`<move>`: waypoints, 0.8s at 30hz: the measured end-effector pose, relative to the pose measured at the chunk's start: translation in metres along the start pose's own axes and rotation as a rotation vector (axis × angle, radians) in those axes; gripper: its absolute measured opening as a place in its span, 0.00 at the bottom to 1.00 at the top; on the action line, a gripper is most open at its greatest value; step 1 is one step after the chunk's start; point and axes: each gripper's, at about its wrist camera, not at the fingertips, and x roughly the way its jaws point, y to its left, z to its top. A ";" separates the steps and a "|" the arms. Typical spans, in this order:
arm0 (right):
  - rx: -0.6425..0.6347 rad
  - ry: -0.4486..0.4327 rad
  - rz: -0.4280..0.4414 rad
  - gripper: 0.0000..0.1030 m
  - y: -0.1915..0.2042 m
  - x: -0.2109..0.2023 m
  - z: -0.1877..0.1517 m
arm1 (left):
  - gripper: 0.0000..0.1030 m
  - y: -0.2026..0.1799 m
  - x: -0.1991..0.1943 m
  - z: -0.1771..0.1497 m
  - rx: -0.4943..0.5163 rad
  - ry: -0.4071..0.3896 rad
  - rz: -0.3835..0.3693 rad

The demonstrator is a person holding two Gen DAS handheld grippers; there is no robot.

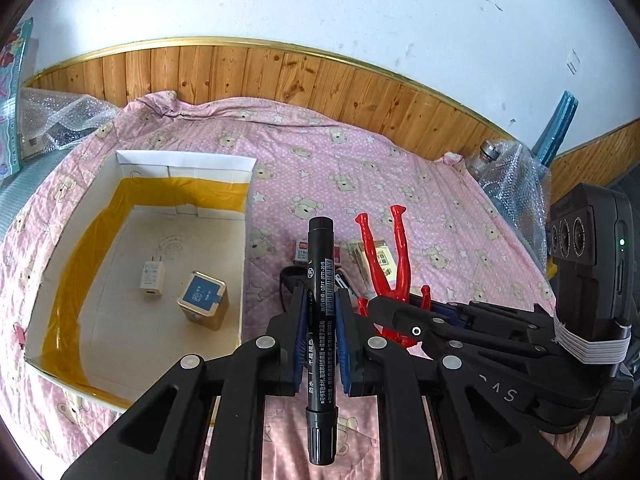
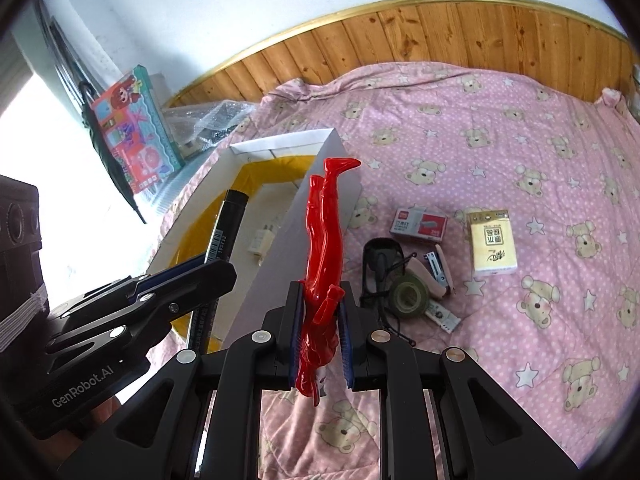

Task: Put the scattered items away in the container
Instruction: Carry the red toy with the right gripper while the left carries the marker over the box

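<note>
My left gripper (image 1: 320,294) is shut on a black marker (image 1: 320,248), held lengthwise just right of the white box with yellow lining (image 1: 188,164). Inside the box lie a white charger (image 1: 152,280) and a small gold tin with a blue top (image 1: 204,300). My right gripper (image 2: 321,286) is shut on a red toy figure (image 2: 326,220), its legs pointing away, beside the box's near wall (image 2: 280,144). On the pink bedspread lie a red staples box (image 2: 420,222), a tissue pack (image 2: 492,246), a tape roll (image 2: 410,294), a pink stapler (image 2: 438,270) and a black strap-like item (image 2: 380,256).
The bed meets a wood-panelled wall (image 1: 280,76) at the back. Bubble wrap (image 1: 68,116) and a colourful toy box (image 2: 136,128) sit at the left, more bubble wrap with a jar (image 1: 508,176) at the right. Open bedspread (image 2: 500,128) lies beyond the items.
</note>
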 end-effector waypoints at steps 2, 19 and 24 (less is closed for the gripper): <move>-0.011 -0.002 0.002 0.17 0.006 0.001 0.004 | 0.14 0.004 -0.003 0.002 -0.005 -0.008 0.003; -0.102 0.002 0.030 0.17 0.061 0.018 0.029 | 0.14 0.059 -0.034 0.015 -0.073 -0.069 0.043; -0.124 0.003 0.037 0.17 0.076 0.024 0.035 | 0.14 0.082 -0.041 0.017 -0.106 -0.081 0.057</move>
